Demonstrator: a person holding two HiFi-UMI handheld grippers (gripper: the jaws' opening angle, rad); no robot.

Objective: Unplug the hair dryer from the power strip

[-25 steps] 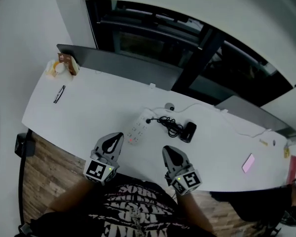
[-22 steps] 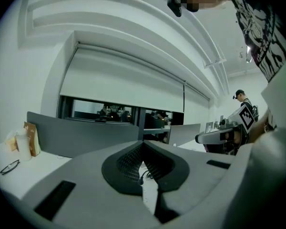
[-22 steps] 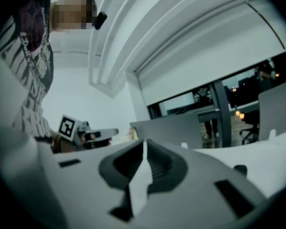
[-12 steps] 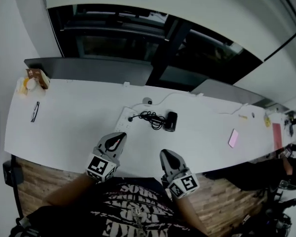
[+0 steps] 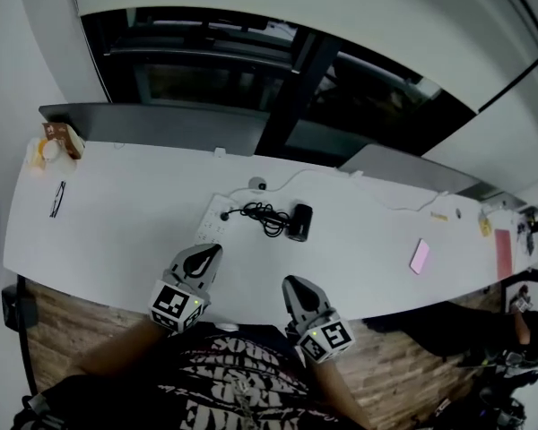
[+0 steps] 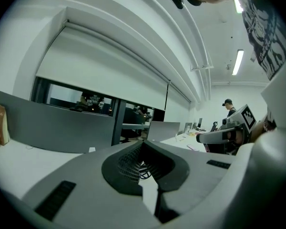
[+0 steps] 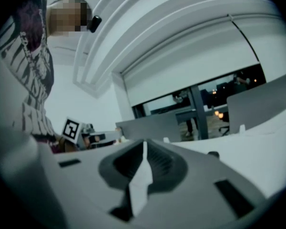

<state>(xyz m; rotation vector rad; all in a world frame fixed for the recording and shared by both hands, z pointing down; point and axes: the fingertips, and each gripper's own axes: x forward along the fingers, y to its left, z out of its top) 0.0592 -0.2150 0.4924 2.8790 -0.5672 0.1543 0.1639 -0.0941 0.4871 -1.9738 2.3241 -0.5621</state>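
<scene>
A white power strip (image 5: 215, 221) lies on the white table (image 5: 117, 231), with a black plug and a coiled black cord (image 5: 260, 214) running to the black hair dryer (image 5: 298, 223) on its right. My left gripper (image 5: 215, 251) hovers at the table's front edge, just short of the strip's near end, shut and empty. In the left gripper view its tips (image 6: 143, 142) meet and the cord shows beyond them. My right gripper (image 5: 290, 283) is also shut and empty, near the front edge below the dryer. In its own view the tips (image 7: 144, 143) are closed.
Grey partitions (image 5: 161, 125) and dark windows back the table. Glasses (image 5: 57, 199) and a snack packet (image 5: 57, 140) lie far left. A thin white cable (image 5: 377, 197), a pink item (image 5: 420, 256) and a red one (image 5: 505, 240) lie to the right. A person stands far off (image 6: 227, 108).
The head view has swung, so the strip and dryer sit further left and higher in the picture. Both grippers stay shut near the front edge, the right one a little lower.
</scene>
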